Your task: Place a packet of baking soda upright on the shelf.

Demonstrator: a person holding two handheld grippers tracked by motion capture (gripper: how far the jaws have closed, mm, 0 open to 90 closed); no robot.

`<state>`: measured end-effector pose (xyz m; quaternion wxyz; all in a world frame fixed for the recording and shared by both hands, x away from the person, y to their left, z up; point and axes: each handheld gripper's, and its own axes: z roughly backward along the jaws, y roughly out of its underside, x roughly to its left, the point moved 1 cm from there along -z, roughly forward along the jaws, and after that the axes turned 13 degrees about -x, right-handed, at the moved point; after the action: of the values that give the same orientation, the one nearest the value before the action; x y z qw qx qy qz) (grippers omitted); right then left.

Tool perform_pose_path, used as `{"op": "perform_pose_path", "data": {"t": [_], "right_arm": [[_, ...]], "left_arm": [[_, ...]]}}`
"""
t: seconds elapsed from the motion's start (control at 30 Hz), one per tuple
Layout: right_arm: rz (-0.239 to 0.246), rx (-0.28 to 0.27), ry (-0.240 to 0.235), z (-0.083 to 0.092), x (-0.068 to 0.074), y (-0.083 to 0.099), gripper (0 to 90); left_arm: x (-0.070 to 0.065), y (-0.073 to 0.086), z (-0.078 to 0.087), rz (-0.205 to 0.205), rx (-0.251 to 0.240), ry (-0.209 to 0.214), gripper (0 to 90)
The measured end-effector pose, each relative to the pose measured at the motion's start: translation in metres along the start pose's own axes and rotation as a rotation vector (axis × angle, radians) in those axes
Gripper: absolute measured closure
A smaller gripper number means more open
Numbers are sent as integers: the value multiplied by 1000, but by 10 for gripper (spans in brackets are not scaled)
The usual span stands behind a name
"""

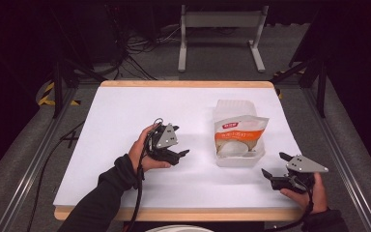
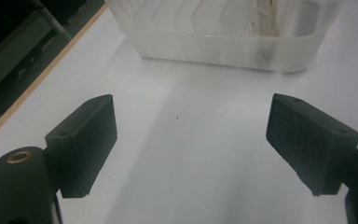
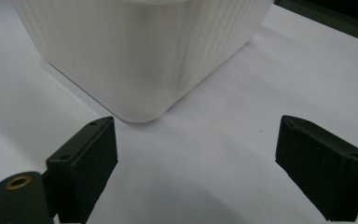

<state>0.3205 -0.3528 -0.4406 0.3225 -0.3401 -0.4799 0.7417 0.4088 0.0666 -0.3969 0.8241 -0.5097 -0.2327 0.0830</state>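
Note:
A translucent white plastic tub stands on the white tabletop, right of centre. An orange and white snack bag lies inside it, leaning over the rim. My left gripper hovers left of the tub, open, its jaws pointing toward it. In the left gripper view the gripper holds nothing, and the tub lies ahead beyond bare table. My right gripper sits at the tub's near right corner, open and holding nothing. In the right gripper view that gripper faces the tub's rounded corner at close range.
The table has a wooden edge along the front and back. Beyond the far edge stand a grey metal frame and loose cables on the floor. Metal rails run along both sides.

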Motion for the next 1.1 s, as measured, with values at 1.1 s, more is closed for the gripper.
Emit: {"op": "perform_pose_path", "data": {"t": [1.1], "right_arm": [[17,3,-3,-2,4,-3,134]], "left_arm": [[3,118,146,215,38,-203,155]]}}
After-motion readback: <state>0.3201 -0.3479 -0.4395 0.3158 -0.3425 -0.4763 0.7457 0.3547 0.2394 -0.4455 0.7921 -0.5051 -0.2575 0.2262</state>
